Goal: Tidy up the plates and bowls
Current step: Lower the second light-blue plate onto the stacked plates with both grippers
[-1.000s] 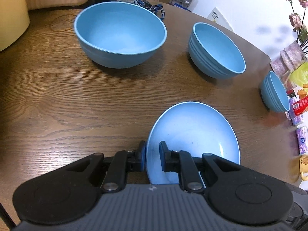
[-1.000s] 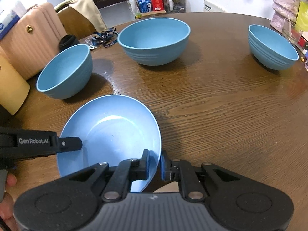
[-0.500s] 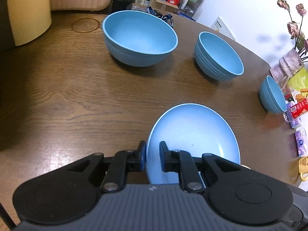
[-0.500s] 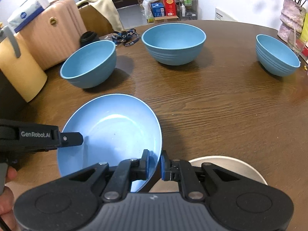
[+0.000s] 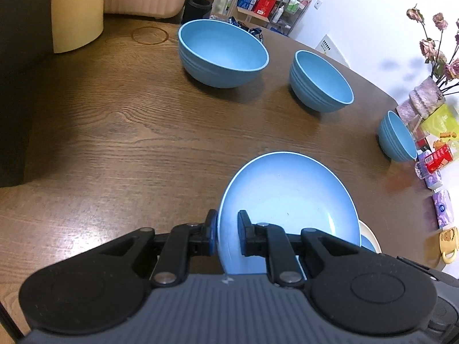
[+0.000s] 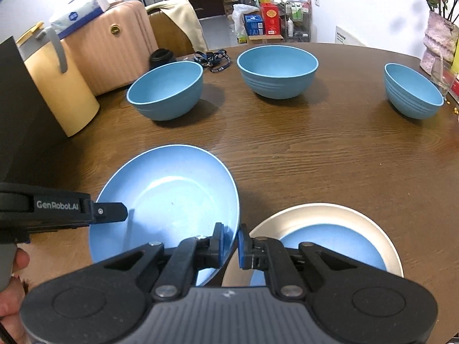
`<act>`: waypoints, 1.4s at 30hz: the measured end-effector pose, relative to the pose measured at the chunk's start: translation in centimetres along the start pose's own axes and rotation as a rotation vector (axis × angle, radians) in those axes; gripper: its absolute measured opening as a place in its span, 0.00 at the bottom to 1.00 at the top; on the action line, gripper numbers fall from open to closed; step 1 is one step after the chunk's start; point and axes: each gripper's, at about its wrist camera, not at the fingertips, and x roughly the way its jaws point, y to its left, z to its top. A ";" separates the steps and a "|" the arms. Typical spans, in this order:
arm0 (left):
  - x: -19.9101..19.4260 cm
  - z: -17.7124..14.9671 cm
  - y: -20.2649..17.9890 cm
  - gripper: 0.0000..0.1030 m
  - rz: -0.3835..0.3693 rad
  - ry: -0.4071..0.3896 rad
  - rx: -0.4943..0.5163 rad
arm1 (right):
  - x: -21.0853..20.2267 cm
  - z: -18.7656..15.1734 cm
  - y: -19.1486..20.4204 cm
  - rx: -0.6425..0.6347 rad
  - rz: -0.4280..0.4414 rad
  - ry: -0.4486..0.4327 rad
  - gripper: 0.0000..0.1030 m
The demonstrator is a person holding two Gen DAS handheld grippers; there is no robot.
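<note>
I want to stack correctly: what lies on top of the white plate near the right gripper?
A small blue plate lies inside the white plate. The right gripper covers its near part, so that part is hidden.

Shallow blue plate (image 6: 169, 197) lifted and tilted at 9 o'clock, rim pinched on both sides. Cream plate (image 6: 338, 215) at 5 o'clock holding smaller blue plate (image 6: 330, 243). Three blue bowls (image 6: 166, 91) (image 6: 277, 70) (image 6: 413, 91) upright from 11 to 2 o'clock.
</note>
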 end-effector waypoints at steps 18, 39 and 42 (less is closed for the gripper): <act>-1.3 -3.1 -3.7 0.15 -0.017 0.002 0.087 | -3.4 -2.1 -3.1 0.049 -0.004 -0.063 0.07; 0.1 -5.6 -9.7 0.15 -0.049 0.030 0.176 | -5.6 -4.6 -8.7 0.128 -0.051 -0.073 0.07; 0.5 -6.1 -10.5 0.15 -0.053 0.037 0.183 | -5.8 -5.0 -9.6 0.135 -0.058 -0.070 0.07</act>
